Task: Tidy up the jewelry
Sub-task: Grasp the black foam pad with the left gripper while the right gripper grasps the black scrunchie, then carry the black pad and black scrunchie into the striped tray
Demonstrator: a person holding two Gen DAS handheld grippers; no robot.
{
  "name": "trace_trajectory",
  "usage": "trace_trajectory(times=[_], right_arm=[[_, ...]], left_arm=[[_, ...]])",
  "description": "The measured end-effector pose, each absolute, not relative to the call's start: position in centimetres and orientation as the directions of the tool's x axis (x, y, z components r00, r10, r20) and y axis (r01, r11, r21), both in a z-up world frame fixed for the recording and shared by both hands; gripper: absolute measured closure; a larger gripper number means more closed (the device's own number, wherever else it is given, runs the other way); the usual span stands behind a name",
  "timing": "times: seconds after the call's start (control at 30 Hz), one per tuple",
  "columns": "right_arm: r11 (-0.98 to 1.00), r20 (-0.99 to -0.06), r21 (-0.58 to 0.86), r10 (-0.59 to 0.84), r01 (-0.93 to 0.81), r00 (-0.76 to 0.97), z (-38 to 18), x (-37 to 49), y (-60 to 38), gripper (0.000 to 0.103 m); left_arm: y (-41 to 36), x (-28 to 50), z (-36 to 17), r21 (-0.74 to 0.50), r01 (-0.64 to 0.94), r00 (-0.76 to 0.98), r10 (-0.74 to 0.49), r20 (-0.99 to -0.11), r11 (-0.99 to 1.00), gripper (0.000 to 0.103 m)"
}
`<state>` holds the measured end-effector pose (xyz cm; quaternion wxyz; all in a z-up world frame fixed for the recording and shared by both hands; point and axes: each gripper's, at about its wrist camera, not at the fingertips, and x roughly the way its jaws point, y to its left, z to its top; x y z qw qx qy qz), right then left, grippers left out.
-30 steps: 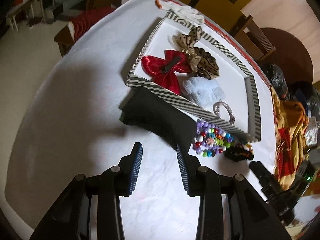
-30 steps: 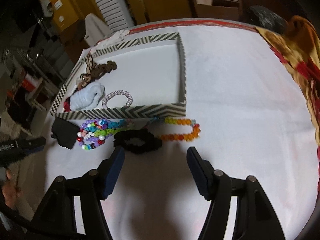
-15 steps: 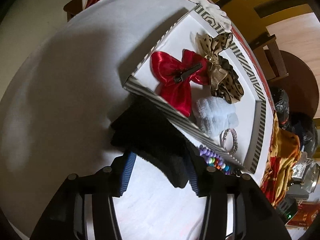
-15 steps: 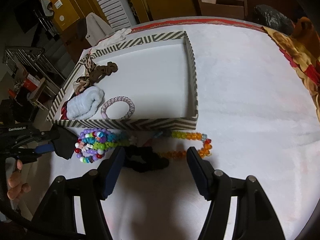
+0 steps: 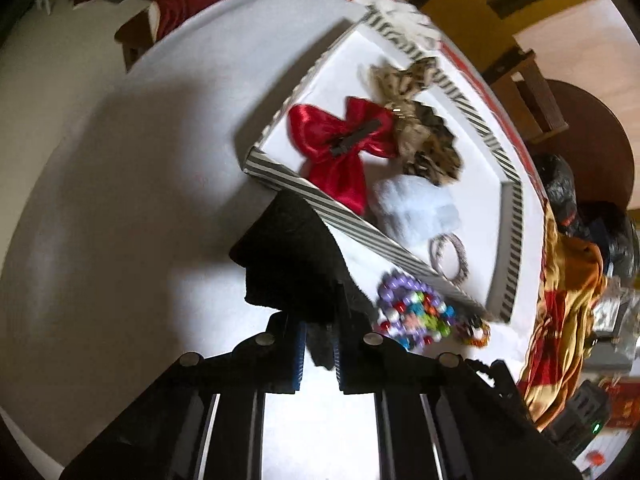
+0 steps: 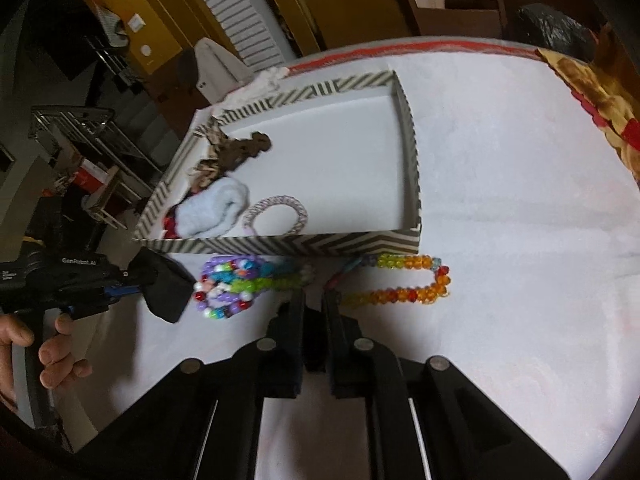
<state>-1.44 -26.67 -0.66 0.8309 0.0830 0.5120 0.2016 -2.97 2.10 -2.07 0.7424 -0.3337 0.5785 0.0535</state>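
Showing only in the right view: amber bead strand (image 6: 404,280) beside the striped tray (image 6: 412,152).

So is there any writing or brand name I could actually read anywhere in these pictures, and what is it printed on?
"GenRobot.AI": white letters on the black body of the left gripper, seen from the right wrist camera.
Smaller white print on that same body, further left: too small and blurred to read.
Red packaging at the lower right edge of the left wrist view: blurred, unreadable.
Nothing else carries legible text.
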Motion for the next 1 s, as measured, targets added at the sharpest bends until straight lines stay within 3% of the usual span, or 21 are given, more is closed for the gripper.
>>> trace_trajectory(times=[0.37,1.0], right_arm=[[0.870,-0.753,0.428,0.494,-0.246,0.434,3.0,-2.7,-29.2,0.095],[0.880,-0.732,0.388,0.475,-0.273,0.488,6.3,-2.2,-29.1,0.095]], left_arm=[[-0.7,-4.5,3.2,-0.419,-0.328,0.414,-0.271,-0.869,0.846,0.095],[-5.4,-3.1,6.6,-0.316,-0.164,0.463,-0.210,-0.861,0.935,0.095]])
